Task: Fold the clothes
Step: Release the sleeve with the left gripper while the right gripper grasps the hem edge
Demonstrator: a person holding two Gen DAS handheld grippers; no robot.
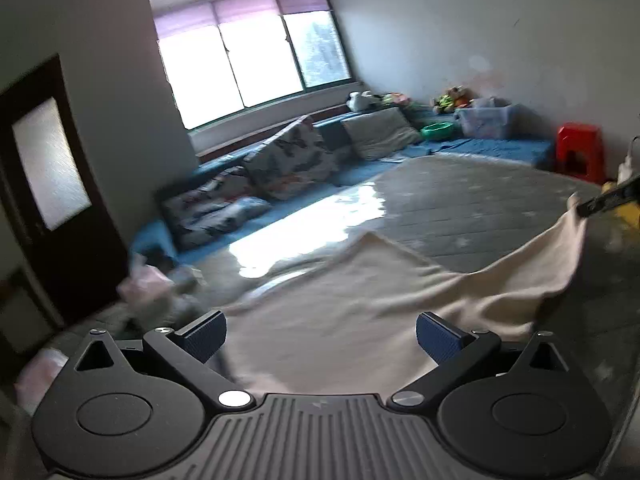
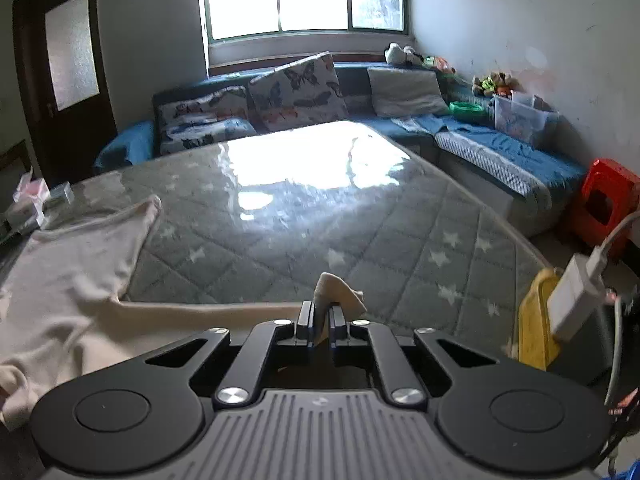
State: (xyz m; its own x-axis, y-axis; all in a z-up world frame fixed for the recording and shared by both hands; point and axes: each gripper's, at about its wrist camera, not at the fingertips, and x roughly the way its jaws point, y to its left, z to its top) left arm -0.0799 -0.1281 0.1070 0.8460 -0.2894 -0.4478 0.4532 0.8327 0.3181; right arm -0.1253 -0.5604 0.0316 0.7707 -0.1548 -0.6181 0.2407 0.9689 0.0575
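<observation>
Cream cloth garment (image 2: 68, 280) lies on the grey star-quilted bench (image 2: 360, 240).
Right claw (image 2: 320, 316) is clenched on its near corner; left claw (image 1: 320, 340) is released, spread wide above it.

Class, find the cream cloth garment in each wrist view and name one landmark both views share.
Left wrist view: cream cloth garment spreads across lower centre, ahead of the open left claw.
Right wrist view: it lies lower left, one corner pinched in the right claw.
Shared landmark: red plastic stool.
</observation>
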